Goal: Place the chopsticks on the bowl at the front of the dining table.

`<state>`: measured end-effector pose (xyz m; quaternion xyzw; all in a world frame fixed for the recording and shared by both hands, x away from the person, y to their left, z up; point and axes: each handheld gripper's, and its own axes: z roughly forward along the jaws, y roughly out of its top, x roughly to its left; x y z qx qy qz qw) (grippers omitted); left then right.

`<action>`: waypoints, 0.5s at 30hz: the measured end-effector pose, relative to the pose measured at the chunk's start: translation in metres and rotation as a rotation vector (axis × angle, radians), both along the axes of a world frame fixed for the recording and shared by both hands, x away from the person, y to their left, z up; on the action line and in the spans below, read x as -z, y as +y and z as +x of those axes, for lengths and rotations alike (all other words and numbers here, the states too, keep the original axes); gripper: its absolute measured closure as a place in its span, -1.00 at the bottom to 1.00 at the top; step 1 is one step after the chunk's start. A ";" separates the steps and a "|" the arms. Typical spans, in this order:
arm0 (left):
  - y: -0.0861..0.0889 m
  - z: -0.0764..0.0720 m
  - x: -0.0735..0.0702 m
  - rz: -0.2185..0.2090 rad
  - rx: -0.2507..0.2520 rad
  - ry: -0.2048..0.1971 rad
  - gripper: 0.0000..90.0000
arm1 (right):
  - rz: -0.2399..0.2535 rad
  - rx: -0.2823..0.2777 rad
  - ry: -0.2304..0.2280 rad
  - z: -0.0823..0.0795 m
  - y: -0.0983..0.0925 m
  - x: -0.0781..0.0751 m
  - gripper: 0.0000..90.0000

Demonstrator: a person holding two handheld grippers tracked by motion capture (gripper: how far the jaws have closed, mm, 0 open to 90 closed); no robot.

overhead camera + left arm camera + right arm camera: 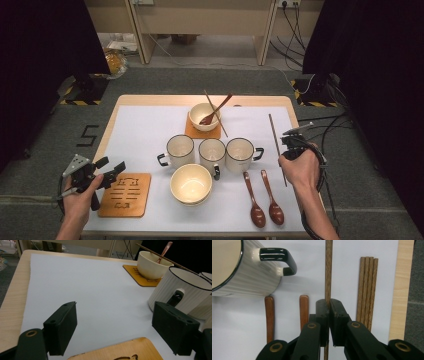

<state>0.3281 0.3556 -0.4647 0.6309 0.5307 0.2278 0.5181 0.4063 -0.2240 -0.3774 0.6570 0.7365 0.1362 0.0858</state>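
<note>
- A wooden surface (107, 131) with a white mat (150, 127) stands on grey carpet; dark curtains hang at both sides, and a "5" is marked on the floor at 9 o'clock from the surface.
- The right hand-held gripper (294, 141), at the surface's 3 o'clock edge, is clamped on a single chopstick (276, 145).
- In the right gripper view the jaws pinch that chopstick (328, 270) tight; it runs toward 12 o'clock. This view also shows a chopstick bundle (366, 290) lying on the mat at 3 o'clock from it, which the high view hides behind the hand.
- The left hand-held gripper (112, 171) hovers at 8 o'clock over a coaster (125, 194), jaws wide apart with nothing between them.
- The left gripper view shows only that coaster's edge (120, 350); the high view shows a cut-out pattern on it, unreadable.
- Three mugs (211, 153) stand in a row at centre, with a bowl (191, 183) at 6 o'clock from them.
- Two spoons (264, 200) lie at 5 o'clock.
- A far bowl (204, 116) on its own coaster at 12 o'clock holds a spoon and a chopstick.
</note>
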 end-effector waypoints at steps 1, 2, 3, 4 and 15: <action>0.000 0.000 0.000 0.001 0.000 0.001 -0.56 | 0.000 -0.002 -0.001 0.000 0.000 -0.001 0.90; 0.000 0.000 0.000 0.001 0.000 0.001 -0.57 | 0.001 -0.002 -0.001 0.001 0.001 -0.002 0.90; 0.000 0.000 0.000 0.000 0.001 0.000 -0.56 | 0.001 -0.001 -0.001 0.001 0.001 -0.003 0.90; 0.000 0.000 0.000 0.001 0.001 0.001 -0.57 | 0.000 -0.001 -0.003 0.001 0.002 -0.003 0.90; 0.000 0.000 0.000 0.001 0.003 0.002 -0.57 | -0.008 -0.016 -0.018 0.004 0.006 -0.010 0.90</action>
